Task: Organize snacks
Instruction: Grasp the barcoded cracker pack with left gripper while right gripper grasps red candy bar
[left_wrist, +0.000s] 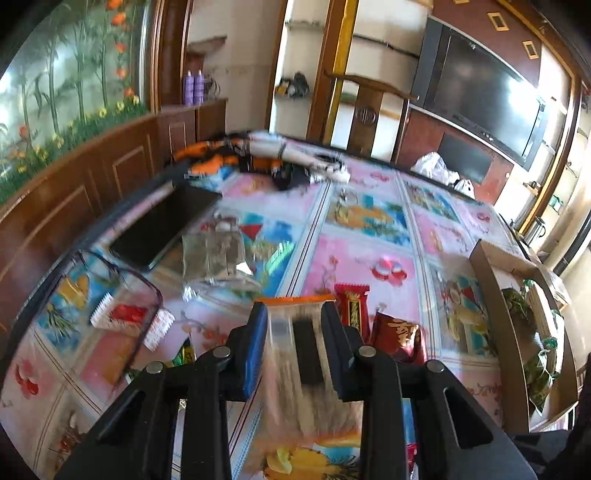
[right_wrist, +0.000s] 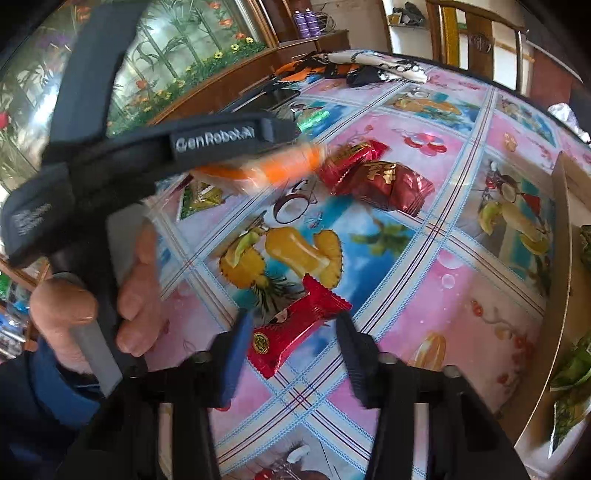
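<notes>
Left gripper (left_wrist: 295, 314): we pinch one orange-edged clear snack (left_wrist: 291, 332)
Right gripper (right_wrist: 295, 332): fingers spread around one red snack (right_wrist: 295, 328)
Two o'clock: two dark-red candies (left_wrist: 397, 338)

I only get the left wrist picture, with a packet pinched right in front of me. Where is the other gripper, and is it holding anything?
Observer: The right gripper holds nothing. Its jaws stand open on either side of a bright red foil-wrapped snack lying on the fruit-patterned plastic tablecloth.
Visitor: Is that one of the two red sweets I see ahead?
Observer: No. Those two dark red foil packets lie farther out, beyond it.
Visitor: And who carries my gripper?
Observer: A bare left hand grips the handle of the left gripper, which is shut on the clear orange-ended plastic packet.
</notes>
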